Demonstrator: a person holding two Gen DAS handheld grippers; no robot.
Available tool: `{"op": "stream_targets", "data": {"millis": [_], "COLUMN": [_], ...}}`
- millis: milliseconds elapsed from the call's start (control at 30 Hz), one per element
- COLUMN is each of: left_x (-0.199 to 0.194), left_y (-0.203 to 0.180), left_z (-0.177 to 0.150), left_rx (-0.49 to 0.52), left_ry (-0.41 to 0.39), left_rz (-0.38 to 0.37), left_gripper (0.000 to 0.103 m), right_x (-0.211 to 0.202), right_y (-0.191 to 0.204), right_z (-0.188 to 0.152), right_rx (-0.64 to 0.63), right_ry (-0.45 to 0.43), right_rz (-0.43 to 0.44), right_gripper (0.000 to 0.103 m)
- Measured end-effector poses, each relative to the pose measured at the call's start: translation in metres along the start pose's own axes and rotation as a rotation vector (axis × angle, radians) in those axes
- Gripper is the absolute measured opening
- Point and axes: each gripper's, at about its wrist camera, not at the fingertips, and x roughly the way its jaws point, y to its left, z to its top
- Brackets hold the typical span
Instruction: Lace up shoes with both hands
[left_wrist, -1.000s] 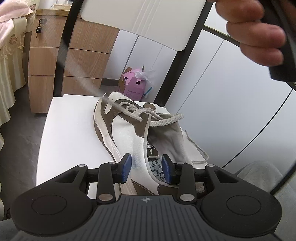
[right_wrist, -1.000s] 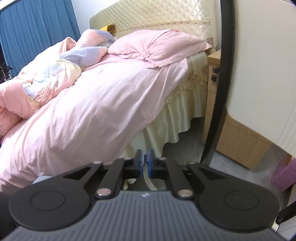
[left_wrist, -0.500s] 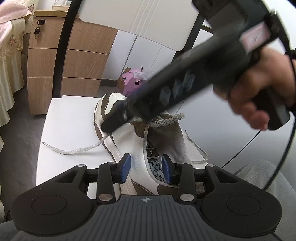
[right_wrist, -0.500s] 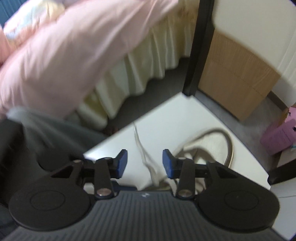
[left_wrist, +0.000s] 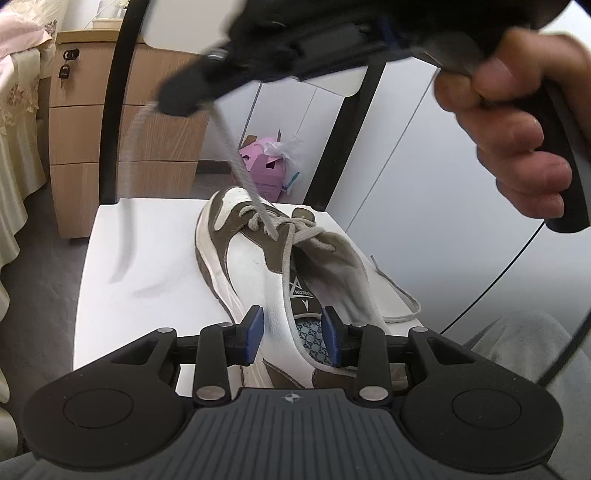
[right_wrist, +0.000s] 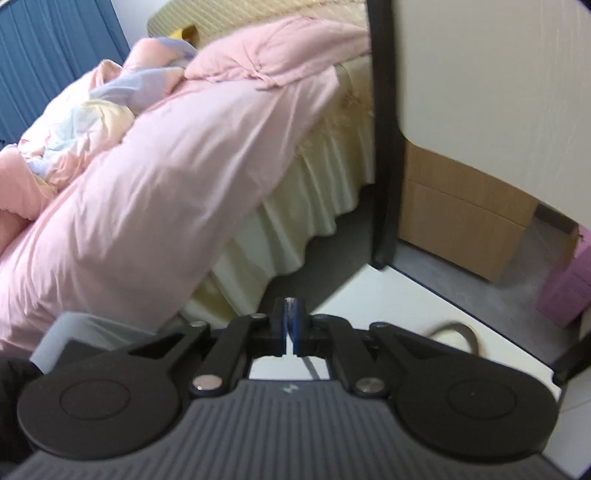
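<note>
Since half a second ago my right gripper (right_wrist: 290, 325) has closed on the lace (left_wrist: 242, 170) and lifted away from the seat, so the lace now runs taut from the shoe's front eyelets up to its tips, with the loose tail hanging blurred over the chair (left_wrist: 147, 236). My right hand (left_wrist: 517, 140) holds that tool high above the shoe (left_wrist: 251, 266). The shoe lies on the white seat, toe pointing away from me. My left gripper (left_wrist: 291, 334) stands open, its blue pads either side of the shoe's heel collar, gripping nothing.
</note>
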Motion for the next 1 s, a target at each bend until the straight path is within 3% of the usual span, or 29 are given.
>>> {"op": "stream_targets", "data": {"millis": [100, 167, 200, 233, 433, 600, 667, 767, 1000], "left_x": [0.001, 0.001, 0.002, 0.001, 0.000, -0.007, -0.008, -0.008, -0.004], "left_y": [0.000, 0.000, 0.000, -0.001, 0.002, 0.007, 0.004, 0.000, -0.005], "left_z": [0.000, 0.000, 0.001, 0.001, 0.008, 0.014, 0.015, 0.015, 0.014], "left_rx": [-0.001, -0.007, -0.006, -0.003, -0.016, -0.053, -0.038, -0.014, 0.000], "left_ry": [0.005, 0.005, 0.005, 0.006, -0.012, -0.050, -0.050, -0.050, -0.036], "left_rz": [0.009, 0.018, 0.023, 0.028, 0.058, 0.095, 0.108, 0.127, 0.150], "left_gripper": [0.039, 0.039, 0.039, 0.039, 0.041, 0.043, 0.044, 0.044, 0.044], "right_x": [0.009, 0.004, -0.002, -0.011, -0.062, -0.069, -0.069, -0.075, -0.088], "right_y": [0.005, 0.003, 0.002, 0.002, -0.008, -0.020, -0.018, -0.017, -0.022], "right_z": [-0.001, 0.000, 0.001, 0.001, -0.035, -0.091, -0.103, -0.118, -0.125], "right_rx": [0.002, 0.030, 0.034, 0.029, 0.157, 0.344, 0.364, 0.433, 0.540], "right_ry": [0.007, -0.019, -0.046, -0.077, -0.251, -0.287, -0.285, -0.321, -0.365], "right_rz": [0.000, 0.007, -0.001, -0.019, -0.208, -0.415, -0.478, -0.540, -0.577], "right_gripper": [0.009, 0.028, 0.050, 0.054, 0.054, 0.054, 0.054, 0.054, 0.054]}}
